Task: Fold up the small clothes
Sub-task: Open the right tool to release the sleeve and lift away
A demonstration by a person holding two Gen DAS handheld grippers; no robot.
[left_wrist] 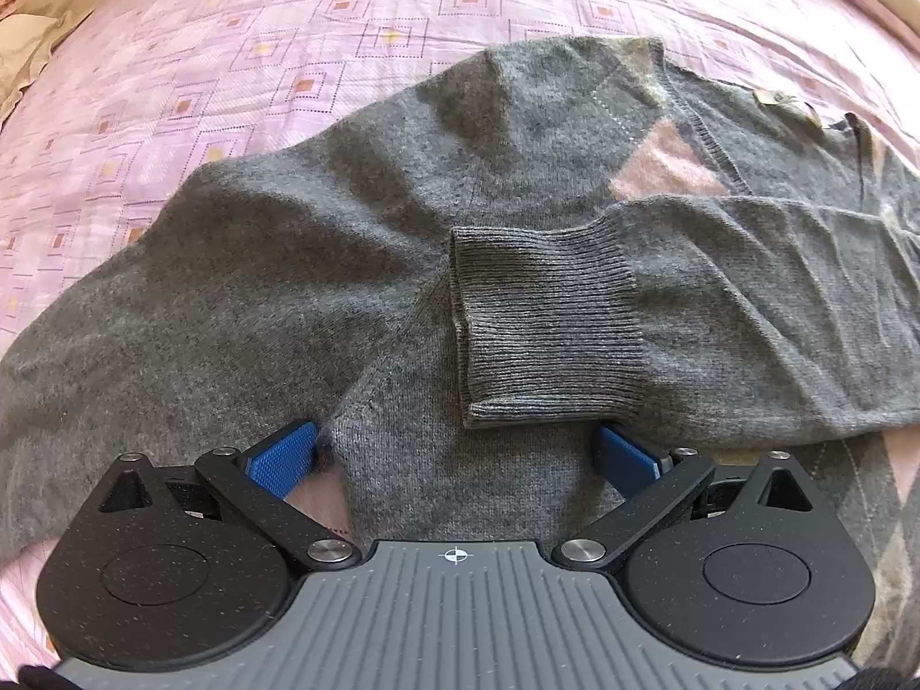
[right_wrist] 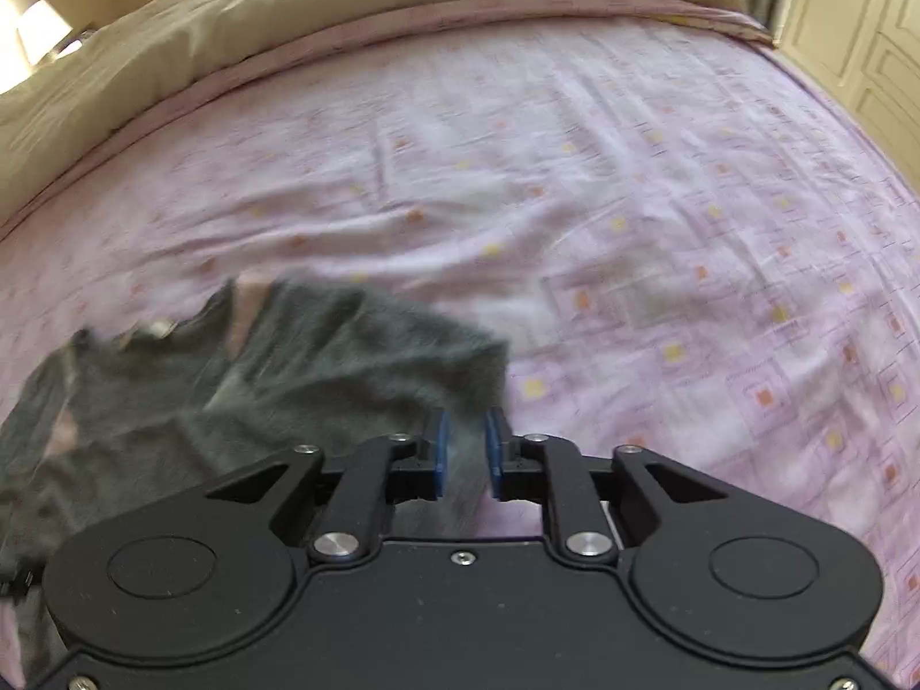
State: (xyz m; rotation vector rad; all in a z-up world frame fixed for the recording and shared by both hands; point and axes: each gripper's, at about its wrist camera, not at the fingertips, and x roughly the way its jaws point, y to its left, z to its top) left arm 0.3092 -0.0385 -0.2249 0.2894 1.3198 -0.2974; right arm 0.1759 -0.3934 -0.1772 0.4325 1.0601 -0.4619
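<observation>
Grey sweater (left_wrist: 345,264), sleeve folded across.

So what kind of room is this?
Most likely a bedroom. The grey sweater lies on a bed with a pink patterned bedspread, a beige duvet is bunched at its far end, and cream cupboard doors stand beside it.

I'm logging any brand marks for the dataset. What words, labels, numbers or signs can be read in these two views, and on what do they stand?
No readable words or numbers in either view.
Small tan tag at the neck of the grey sweater: too small to read.
Crosshair mark, a sign without text, on the body of the left gripper.
Pink bedsheet: square pattern only, no text.
</observation>
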